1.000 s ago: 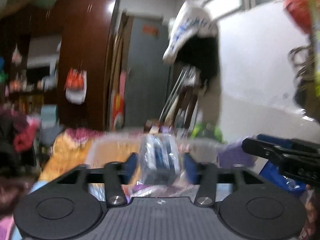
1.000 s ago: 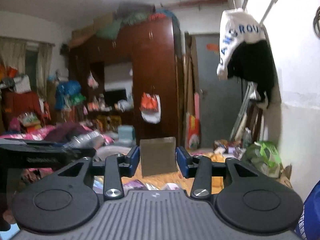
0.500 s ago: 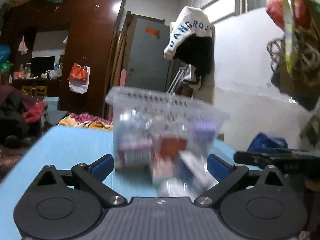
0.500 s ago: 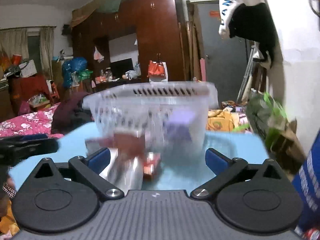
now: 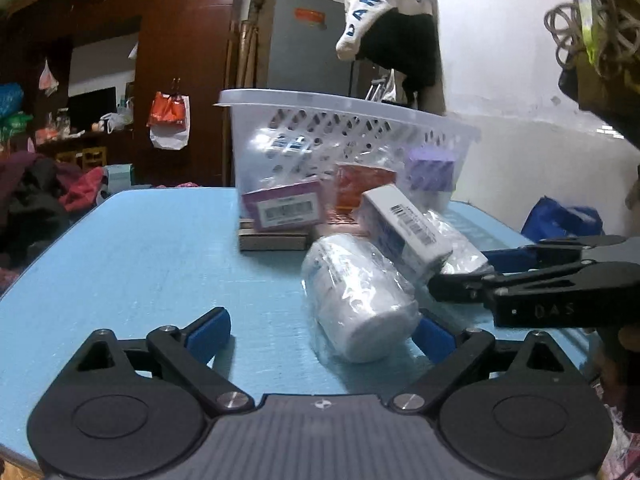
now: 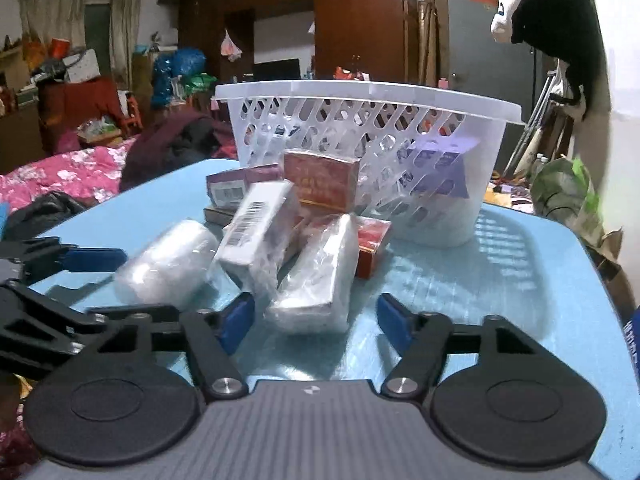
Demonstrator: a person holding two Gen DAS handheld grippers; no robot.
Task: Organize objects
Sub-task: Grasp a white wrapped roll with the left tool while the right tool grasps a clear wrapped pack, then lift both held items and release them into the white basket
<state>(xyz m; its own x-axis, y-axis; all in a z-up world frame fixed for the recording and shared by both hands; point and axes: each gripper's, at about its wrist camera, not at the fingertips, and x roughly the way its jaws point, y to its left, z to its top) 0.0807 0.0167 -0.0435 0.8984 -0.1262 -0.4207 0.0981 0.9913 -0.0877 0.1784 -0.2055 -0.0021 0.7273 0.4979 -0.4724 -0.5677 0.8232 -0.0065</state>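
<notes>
A heap of small packages lies on the blue tabletop (image 6: 500,264) just in front of a white slotted basket (image 6: 360,96), which already holds a purple box (image 6: 444,168) and a few more items behind its wall. Nearest the cameras are a plastic-wrapped white jar (image 5: 356,300) lying on its side, a white box with a barcode (image 6: 256,232) leaning on the heap, and a wrapped flat pack (image 6: 316,280); a red box (image 6: 320,176) and a purple-labelled box (image 5: 284,206) sit closer to the basket. The left claw (image 5: 320,330) is spread wide and empty, with the jar between its blue tips, while the right claw (image 6: 316,316) is likewise released around the wrapped pack. This looks like the start of another pick: each claw probably needs to ease forward and close squarely, since the slick wrap could slip. The claws sit near each other, so room between them is tight; the tabletop is open to the left and right of the heap, with its edges well away.
</notes>
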